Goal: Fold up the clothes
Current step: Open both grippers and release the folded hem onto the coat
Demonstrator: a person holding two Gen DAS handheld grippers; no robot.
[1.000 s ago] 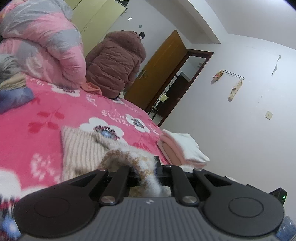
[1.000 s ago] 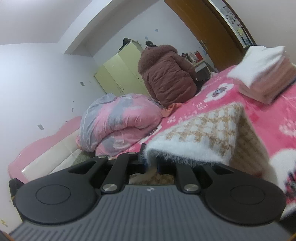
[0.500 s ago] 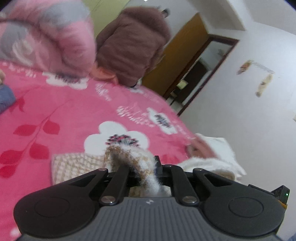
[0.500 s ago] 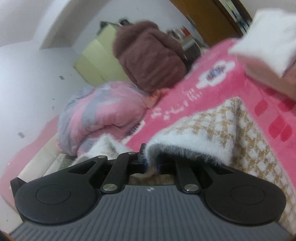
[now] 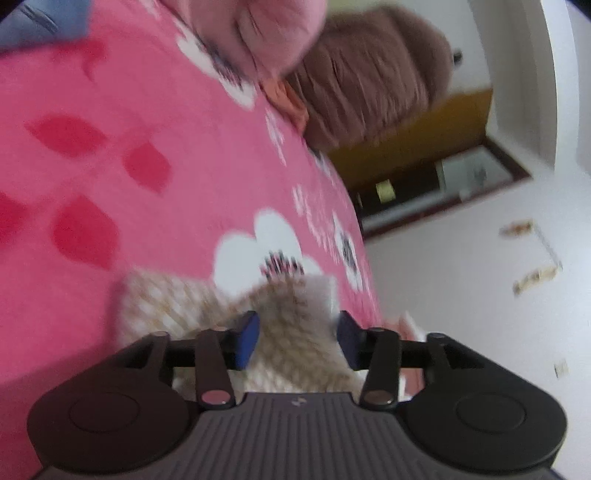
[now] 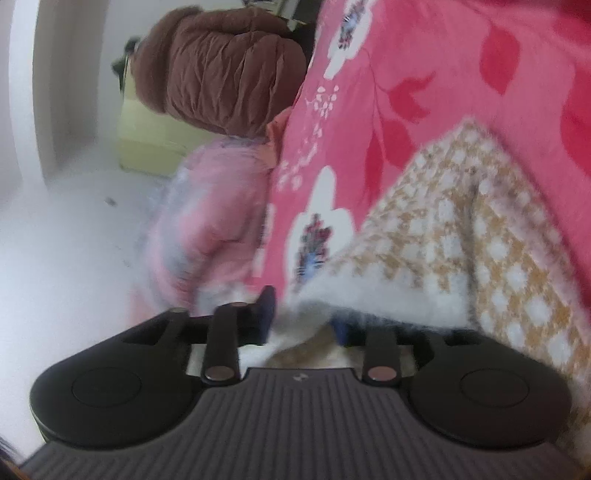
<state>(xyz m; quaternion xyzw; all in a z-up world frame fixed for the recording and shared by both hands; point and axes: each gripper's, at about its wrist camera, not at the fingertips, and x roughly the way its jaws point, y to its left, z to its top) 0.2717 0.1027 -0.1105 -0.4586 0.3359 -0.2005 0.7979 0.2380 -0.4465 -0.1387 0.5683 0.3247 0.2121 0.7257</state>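
Both opening grippers (image 5: 295,338) (image 6: 304,317) straddle the sweater (image 6: 461,236), pads clear.

sweater (image 6: 480,236) cut off, quilt (image 5: 266,29) blurred

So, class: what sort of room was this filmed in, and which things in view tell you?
Most likely a home bedroom. A pink floral bedspread covers a bed, a bundled pink quilt lies on it, and a wooden door stands behind.

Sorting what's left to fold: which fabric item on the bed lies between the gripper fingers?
The tan-and-white checked fuzzy sweater, unlike the rolled pink quilt at the bed's far end.
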